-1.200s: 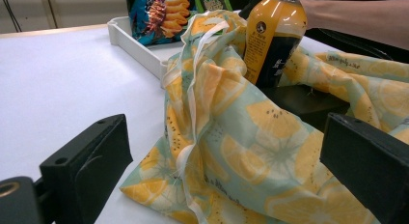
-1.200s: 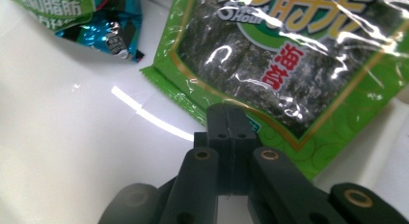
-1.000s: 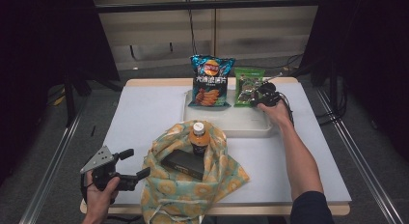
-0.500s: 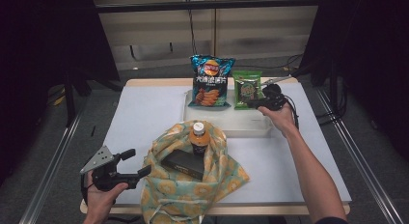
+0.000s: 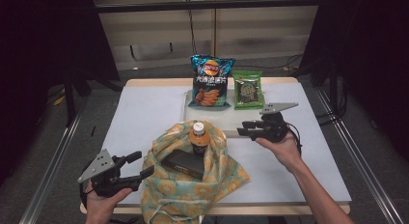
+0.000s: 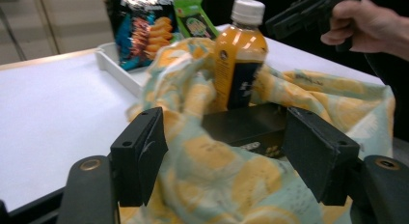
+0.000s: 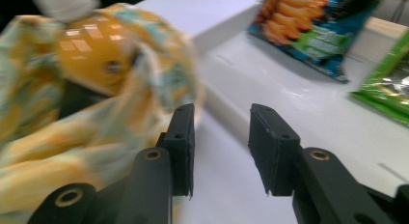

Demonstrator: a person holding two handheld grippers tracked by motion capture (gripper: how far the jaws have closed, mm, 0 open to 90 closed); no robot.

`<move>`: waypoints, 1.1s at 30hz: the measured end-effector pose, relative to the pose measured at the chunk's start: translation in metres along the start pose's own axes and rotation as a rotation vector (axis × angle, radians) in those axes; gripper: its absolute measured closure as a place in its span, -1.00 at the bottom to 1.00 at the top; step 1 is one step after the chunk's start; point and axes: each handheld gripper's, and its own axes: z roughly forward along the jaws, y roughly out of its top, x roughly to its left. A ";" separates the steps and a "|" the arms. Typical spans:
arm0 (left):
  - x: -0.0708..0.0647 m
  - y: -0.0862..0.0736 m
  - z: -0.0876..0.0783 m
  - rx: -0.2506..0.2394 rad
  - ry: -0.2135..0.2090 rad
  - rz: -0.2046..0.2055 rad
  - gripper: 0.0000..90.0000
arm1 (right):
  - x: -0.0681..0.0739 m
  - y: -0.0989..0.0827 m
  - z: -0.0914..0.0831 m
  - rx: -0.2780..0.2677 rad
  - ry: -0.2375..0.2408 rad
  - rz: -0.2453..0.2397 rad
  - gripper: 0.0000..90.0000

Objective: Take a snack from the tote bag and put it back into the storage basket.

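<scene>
- The yellow-patterned cloth bag (image 5: 193, 178) sits at the near middle of the white table (image 5: 144, 113), its mouth open upward.
- An orange juice bottle (image 5: 198, 136) with a white cap stands upright inside the bag, and a black box (image 5: 185, 164) lies just in front of it, also inside.
- The left gripper (image 5: 137, 165) is at the bag's left edge; its jaws have just been closing, and the bag's fabric lies between them (in the left gripper view the pads (image 6: 144, 154) stand either side of the cloth, and whether they already pinch it cannot be told).
- The right gripper (image 5: 247, 129) hovers over the near edge of the white tray (image 5: 231, 113), just right of the bag; its jaws have just been opening and stand apart with nothing between them.
- A blue chip bag (image 5: 211, 81) and a green snack packet (image 5: 248, 90) rest side by side on the tray, well behind the cloth bag.
</scene>
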 end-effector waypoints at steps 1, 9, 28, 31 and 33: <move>-0.002 0.001 0.003 0.011 0.002 0.006 -0.30 | 0.008 0.000 -0.002 0.002 0.008 -0.014 0.41; -0.004 0.001 0.033 0.067 -0.079 -0.021 -0.33 | 0.048 -0.004 0.006 -0.003 0.110 -0.072 0.38; -0.055 -0.006 0.079 0.196 -0.276 0.067 -0.02 | 0.098 -0.014 0.058 0.110 0.188 -0.094 -0.34; -0.061 -0.010 0.085 0.217 -0.296 0.065 -0.05 | 0.104 -0.016 0.063 0.134 0.166 -0.112 -0.30; -0.063 -0.011 0.088 0.235 -0.304 0.078 -0.06 | 0.106 -0.017 0.064 0.146 0.124 -0.146 -0.07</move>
